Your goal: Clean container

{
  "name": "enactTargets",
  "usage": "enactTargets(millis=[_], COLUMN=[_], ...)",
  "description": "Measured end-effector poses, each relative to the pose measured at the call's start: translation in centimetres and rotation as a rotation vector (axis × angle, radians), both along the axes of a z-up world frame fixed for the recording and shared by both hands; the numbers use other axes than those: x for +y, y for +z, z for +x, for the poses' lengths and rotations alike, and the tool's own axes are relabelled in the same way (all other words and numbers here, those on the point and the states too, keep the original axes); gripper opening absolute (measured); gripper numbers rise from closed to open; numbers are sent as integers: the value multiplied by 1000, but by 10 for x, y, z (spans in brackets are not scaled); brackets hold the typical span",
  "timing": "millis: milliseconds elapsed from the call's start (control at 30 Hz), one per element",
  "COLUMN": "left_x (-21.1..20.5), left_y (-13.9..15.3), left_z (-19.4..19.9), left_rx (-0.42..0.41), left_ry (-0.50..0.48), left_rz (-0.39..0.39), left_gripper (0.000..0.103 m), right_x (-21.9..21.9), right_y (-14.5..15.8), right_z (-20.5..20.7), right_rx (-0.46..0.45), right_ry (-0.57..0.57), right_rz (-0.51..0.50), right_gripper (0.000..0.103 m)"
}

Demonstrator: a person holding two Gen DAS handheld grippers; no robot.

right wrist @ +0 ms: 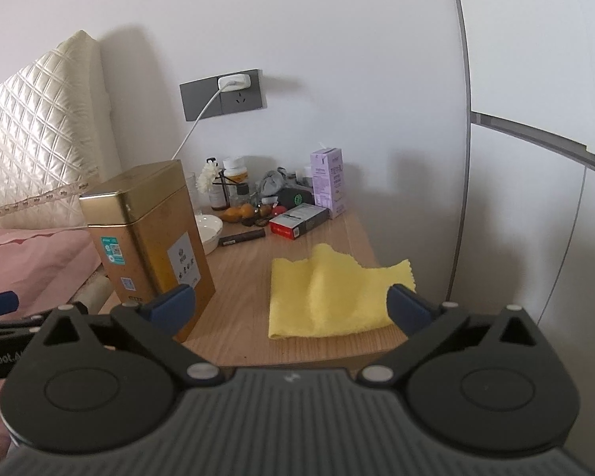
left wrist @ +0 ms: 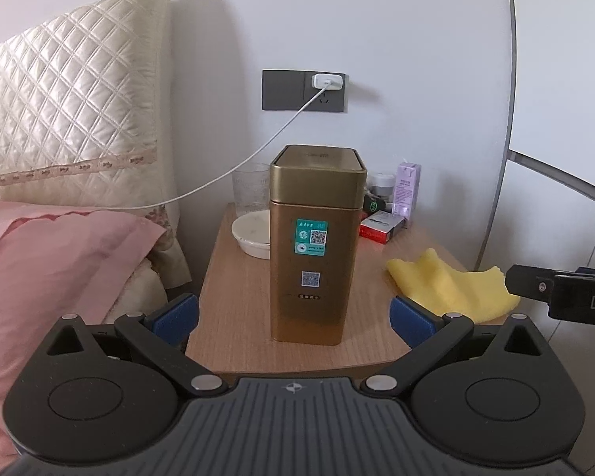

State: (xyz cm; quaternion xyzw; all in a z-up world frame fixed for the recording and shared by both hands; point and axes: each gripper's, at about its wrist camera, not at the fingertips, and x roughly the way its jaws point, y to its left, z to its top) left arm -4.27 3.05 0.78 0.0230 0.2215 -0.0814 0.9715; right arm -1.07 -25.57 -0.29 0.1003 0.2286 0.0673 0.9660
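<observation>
Gold metal, tall and square, the tin container point(left wrist: 313, 246) stood upright with its lid on near the front edge of the wooden bedside table point(left wrist: 234, 277); a teal sticker and a smaller code label faced the left wrist camera. The left gripper point(left wrist: 293, 315) was released, its blue pads spread wide on either side of the tin and touching nothing. The right gripper point(right wrist: 291, 309) was likewise spread open and empty; between its fingers, in the right wrist view, lay the yellow cloth point(right wrist: 329, 293), rumpled and flat on the table to the right of the tin and apart from it.

Behind the tin on the left sat a white bowl point(left wrist: 252, 234), with a clear glass point(left wrist: 251, 186) just beyond it; further back to the right were a red and white box point(right wrist: 297, 220), a purple carton point(right wrist: 328, 180) standing upright, and a cluster of small bottles and oddments too crowded to tell apart; a dark pen-like stick point(right wrist: 242, 237) lay near the bowl. On the far wall a white charger point(left wrist: 328, 81) sat in a grey socket plate point(left wrist: 283, 90), its cable running down to the left towards the pink bedding point(left wrist: 51, 261); a cream quilted pillow point(left wrist: 67, 99) leaned upright at the left.
</observation>
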Motion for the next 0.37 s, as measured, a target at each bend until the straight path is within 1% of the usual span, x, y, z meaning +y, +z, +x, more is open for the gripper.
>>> enactTargets(millis=[133,367], left_x=[-3,-5], left_y=[-1,1], left_z=[0,-1], left_rx=[12,2], left_ry=[-7,6], left_rz=[4,10], left_gripper=[103,103], right_x=[-1,0], right_y=[0,1], right_z=[-1,1], right_rx=[0,11], right_ry=[-3,5], right_rz=[-2,-1], right_gripper=[103,103])
